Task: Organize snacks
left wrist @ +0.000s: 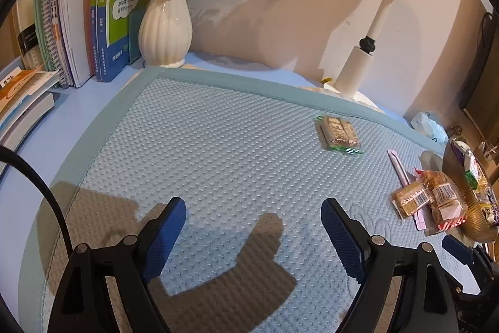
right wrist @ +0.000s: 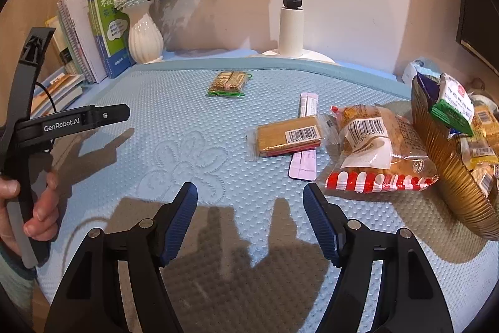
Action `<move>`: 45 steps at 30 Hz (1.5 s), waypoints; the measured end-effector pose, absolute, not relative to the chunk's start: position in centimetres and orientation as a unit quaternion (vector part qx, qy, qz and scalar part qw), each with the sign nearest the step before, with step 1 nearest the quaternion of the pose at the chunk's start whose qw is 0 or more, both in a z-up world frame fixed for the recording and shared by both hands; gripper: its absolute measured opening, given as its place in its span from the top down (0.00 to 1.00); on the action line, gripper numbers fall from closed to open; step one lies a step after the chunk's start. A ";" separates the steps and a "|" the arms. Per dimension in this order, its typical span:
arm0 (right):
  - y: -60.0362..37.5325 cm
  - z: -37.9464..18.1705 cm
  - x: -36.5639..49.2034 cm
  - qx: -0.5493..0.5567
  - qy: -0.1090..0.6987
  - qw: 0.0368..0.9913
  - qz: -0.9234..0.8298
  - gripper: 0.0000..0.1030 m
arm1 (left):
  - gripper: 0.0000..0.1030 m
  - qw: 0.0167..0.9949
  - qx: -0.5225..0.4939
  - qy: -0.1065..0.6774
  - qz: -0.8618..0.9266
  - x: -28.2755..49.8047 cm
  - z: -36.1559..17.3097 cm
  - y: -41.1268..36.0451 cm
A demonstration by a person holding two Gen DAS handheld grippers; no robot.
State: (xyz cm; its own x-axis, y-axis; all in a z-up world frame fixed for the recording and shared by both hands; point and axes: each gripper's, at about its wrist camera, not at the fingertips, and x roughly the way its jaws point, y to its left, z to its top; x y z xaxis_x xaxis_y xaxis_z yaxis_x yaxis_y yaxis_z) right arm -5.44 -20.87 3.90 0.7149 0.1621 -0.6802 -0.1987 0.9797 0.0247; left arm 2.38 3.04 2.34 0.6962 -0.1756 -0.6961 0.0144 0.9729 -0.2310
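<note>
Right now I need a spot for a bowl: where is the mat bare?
Bare: the mat from the vase and books down to both grippers, left of the lone snack. Crowded: the right side, with wafers, bread bag and gold basket.

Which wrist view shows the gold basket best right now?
The right wrist view. The gold basket fills its right side, ribbed wall and the packets inside clearly visible. In the left wrist view the basket sits squeezed and distorted at the far right edge.
</note>
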 end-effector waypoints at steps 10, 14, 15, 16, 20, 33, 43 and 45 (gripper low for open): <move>-20.7 4.3 -6.1 -0.026 0.349 0.931 0.102 0.30 | 0.16 0.919 -0.088 0.382 -0.042 2.3 2.4 2.7; -20.9 4.3 -5.9 -0.019 0.351 0.931 0.102 0.30 | 0.16 0.919 -0.086 0.381 -0.046 2.3 2.4 2.6; -21.0 4.3 -5.9 -0.018 0.351 0.931 0.101 0.30 | 0.16 0.920 -0.086 0.380 -0.046 2.2 2.4 2.6; -21.0 4.3 -5.9 -0.016 0.351 0.931 0.100 0.30 | 0.16 0.920 -0.086 0.380 -0.046 2.2 2.5 2.6; -21.1 4.2 -5.7 -0.013 0.354 0.930 0.098 0.29 | 0.16 0.922 -0.085 0.374 -0.047 2.0 2.6 2.5; -21.3 4.2 -5.8 -0.012 0.352 0.931 0.093 0.29 | 0.16 0.921 -0.089 0.376 -0.054 1.9 2.5 2.6; -21.3 4.3 -5.9 -0.015 0.349 0.933 0.092 0.29 | 0.16 0.919 -0.085 0.382 -0.051 2.1 2.4 2.6; -21.1 4.3 -5.9 -0.020 0.350 0.932 0.092 0.29 | 0.16 0.918 -0.093 0.381 -0.053 2.1 2.4 2.9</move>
State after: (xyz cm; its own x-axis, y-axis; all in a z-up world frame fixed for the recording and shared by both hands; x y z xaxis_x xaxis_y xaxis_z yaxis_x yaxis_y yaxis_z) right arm -5.86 -21.07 4.28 0.7383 0.1582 -0.6557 -0.1856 0.9822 0.0279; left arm 2.08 2.90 2.41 0.7038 -0.1676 -0.6903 0.0261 0.9772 -0.2106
